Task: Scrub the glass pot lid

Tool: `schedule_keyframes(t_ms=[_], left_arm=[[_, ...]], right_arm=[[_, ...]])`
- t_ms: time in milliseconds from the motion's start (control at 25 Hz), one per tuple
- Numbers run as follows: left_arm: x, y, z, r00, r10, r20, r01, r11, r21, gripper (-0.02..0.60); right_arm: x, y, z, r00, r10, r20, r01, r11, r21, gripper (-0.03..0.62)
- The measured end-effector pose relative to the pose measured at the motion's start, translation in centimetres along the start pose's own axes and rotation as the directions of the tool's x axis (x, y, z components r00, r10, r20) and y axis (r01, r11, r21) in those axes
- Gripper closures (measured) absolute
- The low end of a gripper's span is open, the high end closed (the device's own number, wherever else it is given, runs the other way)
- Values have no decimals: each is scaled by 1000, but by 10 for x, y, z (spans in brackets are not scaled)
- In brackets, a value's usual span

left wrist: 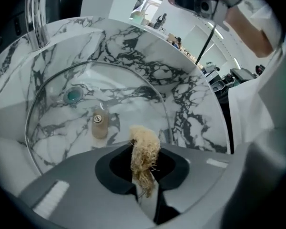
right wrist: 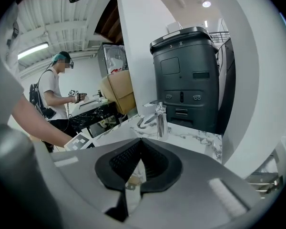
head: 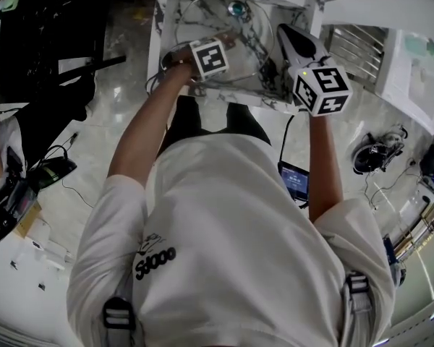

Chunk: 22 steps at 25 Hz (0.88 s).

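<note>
The round glass pot lid [left wrist: 62,109] lies in the white marble sink [left wrist: 190,99], its beige knob [left wrist: 99,124] facing up; in the head view the lid [head: 220,16] fills most of the basin. My left gripper [left wrist: 144,149] hovers just over the lid's near edge, shut on a tuft of pale fibrous scrubber [left wrist: 144,159]. Seen from the head view, the left gripper [head: 228,43] reaches into the sink. My right gripper [head: 293,36] is held above the counter's right edge, beside the basin. Its jaws [right wrist: 138,144] are shut with nothing visible between them.
A chrome faucet [right wrist: 159,120] stands at the back of the sink, also visible as the faucet [left wrist: 35,18]. The teal drain [left wrist: 73,95] shows through the glass. A black machine [right wrist: 188,75] is behind the counter. Another person [right wrist: 55,97] stands far left. Cables and gear litter the floor [head: 72,157].
</note>
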<state>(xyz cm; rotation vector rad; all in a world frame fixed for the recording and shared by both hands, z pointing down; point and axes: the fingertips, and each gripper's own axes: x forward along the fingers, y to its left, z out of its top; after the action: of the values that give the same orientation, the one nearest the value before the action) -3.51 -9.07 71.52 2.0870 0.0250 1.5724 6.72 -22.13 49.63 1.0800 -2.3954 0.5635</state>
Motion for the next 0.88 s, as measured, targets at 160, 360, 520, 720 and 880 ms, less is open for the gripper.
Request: schedule_keyframes(t_ms=[160,360,520,720,880], left_arm=[[-5,26,-6,996,87,-35,-87,996,12,528],[-13,59,-14,982,176,-75,-175,984,15,528],[-25,83,-18,959,257,-116,-258,966,13,528],[-28,107,-17,928,347,-139,-354,935,-31,528],[-37,130,-5,882,460,-104,-467,883,-54,525]], right_arm=[[10,3,1,1000,10,-4,-10,1000,0,591],[16,-1,1,1000,7,-14,-7,1000,9,591],[20,-3,2,1000,5,-15,-5,1000,15,591],[22,-5,3,1000,-1,-8,1,1000,26,591],[18,-10,3,1000,-7,-1,7,999,42,591]])
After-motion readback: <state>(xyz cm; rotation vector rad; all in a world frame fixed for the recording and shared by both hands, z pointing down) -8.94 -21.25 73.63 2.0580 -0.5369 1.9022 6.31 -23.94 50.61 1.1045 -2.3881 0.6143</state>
